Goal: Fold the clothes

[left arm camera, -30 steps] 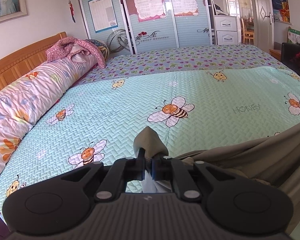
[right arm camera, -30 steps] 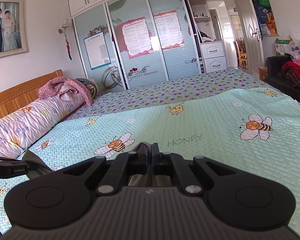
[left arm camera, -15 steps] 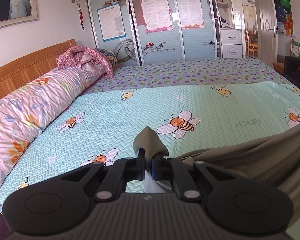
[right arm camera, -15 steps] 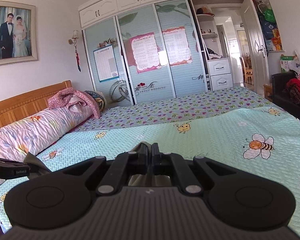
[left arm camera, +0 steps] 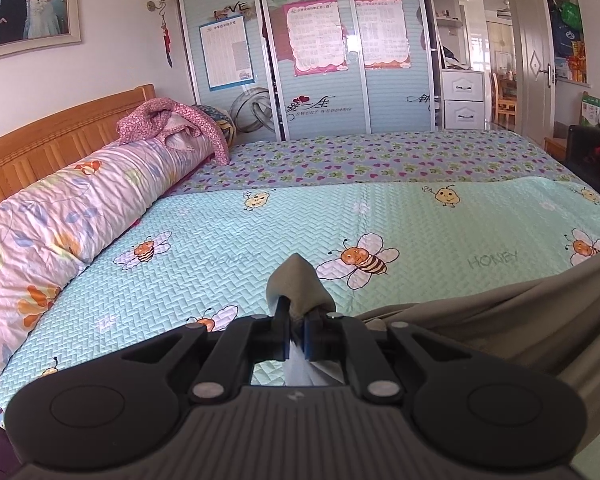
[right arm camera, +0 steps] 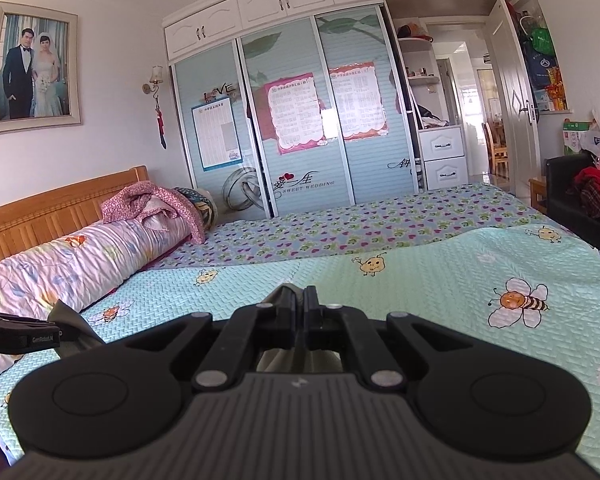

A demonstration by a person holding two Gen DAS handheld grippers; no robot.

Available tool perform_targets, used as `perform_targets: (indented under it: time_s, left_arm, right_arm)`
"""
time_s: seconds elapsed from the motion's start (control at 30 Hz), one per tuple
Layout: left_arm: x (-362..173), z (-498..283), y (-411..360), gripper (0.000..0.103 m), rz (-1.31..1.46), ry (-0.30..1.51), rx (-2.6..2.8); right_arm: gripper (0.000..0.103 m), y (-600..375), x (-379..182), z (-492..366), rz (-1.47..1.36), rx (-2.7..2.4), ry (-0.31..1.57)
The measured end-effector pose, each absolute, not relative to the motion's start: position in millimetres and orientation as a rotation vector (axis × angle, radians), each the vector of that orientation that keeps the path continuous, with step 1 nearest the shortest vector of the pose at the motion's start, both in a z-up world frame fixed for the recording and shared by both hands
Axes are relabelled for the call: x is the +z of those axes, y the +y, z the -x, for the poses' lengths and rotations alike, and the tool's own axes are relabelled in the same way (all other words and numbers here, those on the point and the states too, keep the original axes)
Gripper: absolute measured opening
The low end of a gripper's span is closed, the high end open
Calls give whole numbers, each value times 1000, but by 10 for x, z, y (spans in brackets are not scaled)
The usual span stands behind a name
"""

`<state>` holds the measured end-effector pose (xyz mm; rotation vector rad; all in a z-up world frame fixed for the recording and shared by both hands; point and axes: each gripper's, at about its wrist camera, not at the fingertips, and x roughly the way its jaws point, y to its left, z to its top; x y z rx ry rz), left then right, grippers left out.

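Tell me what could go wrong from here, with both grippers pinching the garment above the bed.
1. The left gripper pinches only a small corner of the olive-grey garment; that bit could slip out under the hanging cloth's weight.
2. The right gripper shows just a sliver of fabric between its fingers, so its hold looks thin too.
3. The cloth between the grippers sags in bunched folds over the bee-print bedspread; laid down like this, it may land creased.

Right tongs [right arm camera: 299, 300] pinch olive cloth [right arm camera: 278, 296] — above the bee quilt [right arm camera: 440, 280].
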<state>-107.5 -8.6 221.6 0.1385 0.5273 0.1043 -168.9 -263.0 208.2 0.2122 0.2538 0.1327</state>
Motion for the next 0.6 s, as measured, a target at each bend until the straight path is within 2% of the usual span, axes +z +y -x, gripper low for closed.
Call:
perform_targets:
  time_s: [0.13, 0.33, 0.43, 0.5, 0.57, 0.6]
  left_arm:
    - [2020, 934, 1, 7, -141, 583, 102]
    - [1076, 621, 472, 9, -117, 865, 113]
    - [907, 778, 764, 11, -7, 888, 70]
    - [919, 850, 865, 16, 38, 872, 64]
    - [932, 922, 967, 28, 83, 856, 59]
    - [969, 931, 1000, 31, 95, 846, 61]
  right_arm:
    - [4, -2693, 2009, 1599, -239, 125, 283]
    - [5, -3004, 1152, 1027, -175, -38, 653]
    - [5, -3070, 858, 1085, -166, -36, 733]
    - [8, -3039, 843, 1182, -130, -37, 730]
    - [12, -3000, 959, 1256, -107, -46, 693]
    - [17, -2997, 1062, 1280, -100, -62, 660]
